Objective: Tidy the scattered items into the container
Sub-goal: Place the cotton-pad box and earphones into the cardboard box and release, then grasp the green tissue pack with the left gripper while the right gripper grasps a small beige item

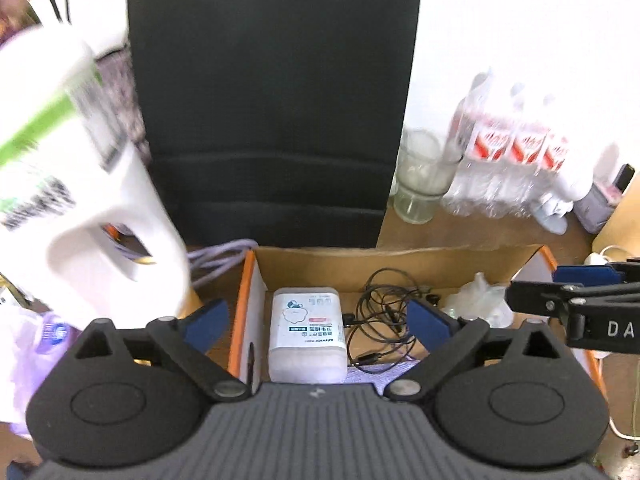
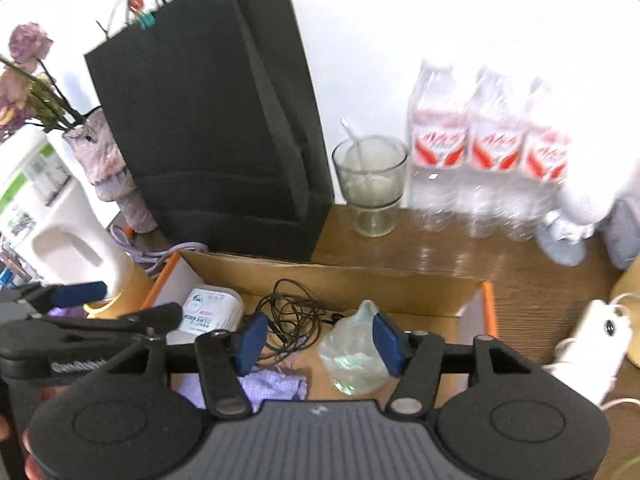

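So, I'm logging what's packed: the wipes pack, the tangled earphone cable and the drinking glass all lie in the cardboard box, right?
Not the drinking glass: the right wrist view shows it standing on the table behind the cardboard box. The wipes pack and earphone cable do lie inside.

Bright, even light; white wall (image 1: 520,20) blown out, glare on the bottles (image 2: 480,152). Motion blur smears the jug (image 1: 60,160) and the bottles. Fisheye bends edges, dark corners.
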Tool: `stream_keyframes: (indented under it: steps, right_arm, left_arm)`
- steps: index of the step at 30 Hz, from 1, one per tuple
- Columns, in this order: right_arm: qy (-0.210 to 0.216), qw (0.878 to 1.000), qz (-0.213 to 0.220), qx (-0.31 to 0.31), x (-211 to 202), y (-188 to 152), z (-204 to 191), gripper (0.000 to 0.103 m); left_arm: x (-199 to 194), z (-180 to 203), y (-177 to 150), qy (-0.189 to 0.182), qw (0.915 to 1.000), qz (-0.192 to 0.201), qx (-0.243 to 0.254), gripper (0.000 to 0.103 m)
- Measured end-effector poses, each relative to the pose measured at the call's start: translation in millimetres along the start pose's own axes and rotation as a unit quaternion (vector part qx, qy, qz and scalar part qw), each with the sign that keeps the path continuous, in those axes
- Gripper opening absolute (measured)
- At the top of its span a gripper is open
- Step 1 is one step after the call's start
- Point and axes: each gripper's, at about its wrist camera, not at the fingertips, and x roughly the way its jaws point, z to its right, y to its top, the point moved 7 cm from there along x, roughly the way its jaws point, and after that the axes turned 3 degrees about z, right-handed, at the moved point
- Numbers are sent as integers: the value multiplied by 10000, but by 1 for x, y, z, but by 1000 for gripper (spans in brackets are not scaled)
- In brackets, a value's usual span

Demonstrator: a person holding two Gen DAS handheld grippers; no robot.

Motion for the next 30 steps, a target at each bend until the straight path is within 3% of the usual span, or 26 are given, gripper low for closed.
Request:
stream_keyframes:
  steps: [4, 8, 15, 21, 27, 30]
  right_arm:
    - [-132, 9998, 142, -82, -39, -2, 0, 60]
    - [-188, 9990, 359, -191, -71, -14, -5, 74]
    - [-227, 9974, 318, -608, -82, -56, -20, 75]
    - [-274, 9950, 624, -736, -101, -76, -28, 78]
    - [-409, 9865, 1354, -831, -118, -128, -34, 77]
    - [-253, 9833, 1502, -996, -119, -170, -42, 65]
  left_arm:
    - [-33, 2, 3, 60, 9999, 128, 27, 103]
    - [-58, 7, -7, 48, 9996, 227, 134, 103]
    - [-86, 6, -36, -16, 9995, 308, 54, 103]
    - [-111, 5, -61, 90, 9971, 740, 139, 103]
    - [-121, 3, -112, 67, 9936, 1121, 87, 103]
    - [-120, -2, -144, 213, 9929, 1159, 132, 103]
